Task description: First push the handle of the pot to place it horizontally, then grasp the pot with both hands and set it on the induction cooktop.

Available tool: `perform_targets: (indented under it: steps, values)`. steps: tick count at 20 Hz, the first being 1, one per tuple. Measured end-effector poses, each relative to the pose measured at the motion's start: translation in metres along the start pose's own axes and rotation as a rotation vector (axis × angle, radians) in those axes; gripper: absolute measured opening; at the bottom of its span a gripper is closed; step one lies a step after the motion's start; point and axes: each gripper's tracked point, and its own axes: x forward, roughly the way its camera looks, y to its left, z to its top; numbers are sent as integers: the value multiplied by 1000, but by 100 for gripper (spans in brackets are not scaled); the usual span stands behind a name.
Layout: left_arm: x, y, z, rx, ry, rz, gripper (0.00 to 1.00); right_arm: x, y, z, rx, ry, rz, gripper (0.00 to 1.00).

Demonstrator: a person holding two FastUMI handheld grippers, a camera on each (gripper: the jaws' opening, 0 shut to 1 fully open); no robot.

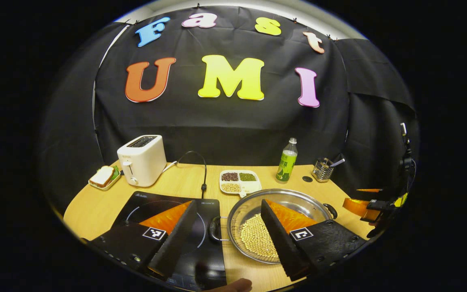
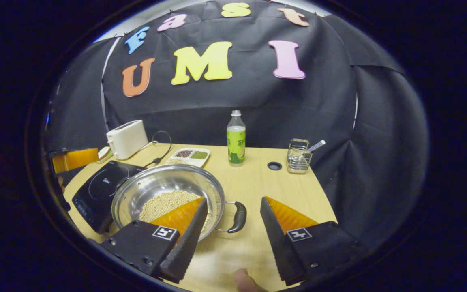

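Both grippers, left (image 1: 228, 231) and right (image 2: 233, 227), gape empty beside the pot (image 2: 168, 194); uneven lifting could spill its beans (image 2: 164, 202).

A: Where is left claw (image 1: 228, 227)?
B: Wide open, w/ pot handle (image 1: 214, 229) between its fingers.
A: And pot (image 1: 294, 202)?
B: On bench (image 1: 95, 209), beans inside, just beside cooktop (image 1: 136, 207), not on it.
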Motion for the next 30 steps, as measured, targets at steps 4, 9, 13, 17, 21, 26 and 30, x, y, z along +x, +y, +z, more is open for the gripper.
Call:
perform_targets:
  steps: [4, 9, 13, 17, 21, 26, 30]
  values:
    - [18, -4, -34, 30, 92, 3, 95, 3, 4, 6, 66, -9, -30, 98]
    - [38, 3, -54, 35, 160, 37, 95, 29, 17, 5, 122, -14, -24, 96]
    - [49, 8, -71, 38, 211, 48, 95, 44, 11, -6, 101, 9, -49, 94]
    - [59, 9, -85, 34, 255, 44, 95, 54, 3, -24, 75, 42, -77, 94]
    - [69, 26, -89, 92, 287, 107, 94, 63, 6, -38, 89, 86, -54, 95]
    - [77, 16, -103, 24, 353, 60, 83, 65, 9, -47, 109, 122, -43, 90]
    - [76, 22, -102, 11, 360, 85, 66, 69, 6, -51, 88, 139, -51, 83]
